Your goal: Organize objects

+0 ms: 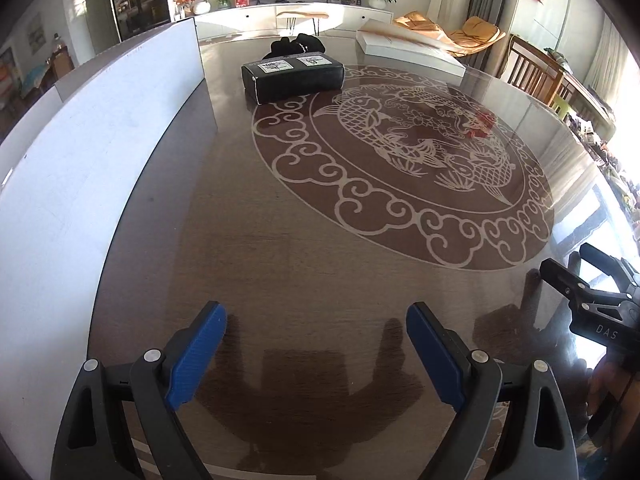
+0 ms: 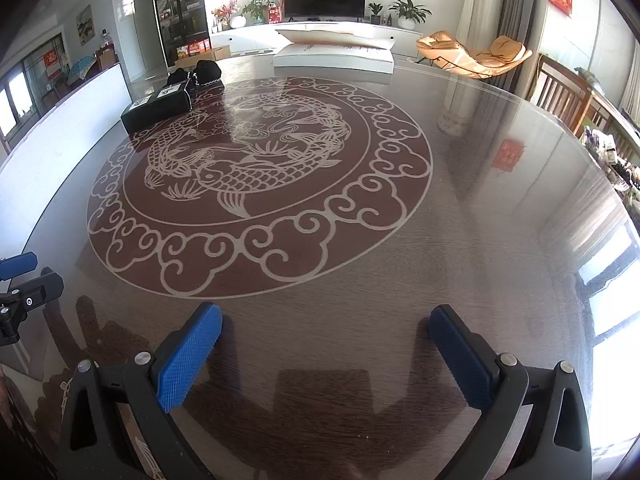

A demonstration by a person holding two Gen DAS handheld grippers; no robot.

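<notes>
A black box (image 1: 294,77) with two white labels lies at the far side of the glossy brown table (image 1: 304,272). A black bundle of cloth (image 1: 294,45) lies just behind it. Both show far left in the right wrist view, the box (image 2: 158,110) and the bundle (image 2: 200,72). My left gripper (image 1: 316,324) is open and empty, low over the near table. My right gripper (image 2: 326,324) is open and empty too. Each gripper shows at the edge of the other's view, the right one (image 1: 592,300) and the left one (image 2: 20,280).
A long white board (image 1: 92,168) stands along the table's left side. A flat white box (image 1: 408,46) lies at the far edge; it also shows in the right wrist view (image 2: 334,56). Wooden chairs (image 2: 564,96) stand to the right. The table carries a fish pattern (image 2: 260,184).
</notes>
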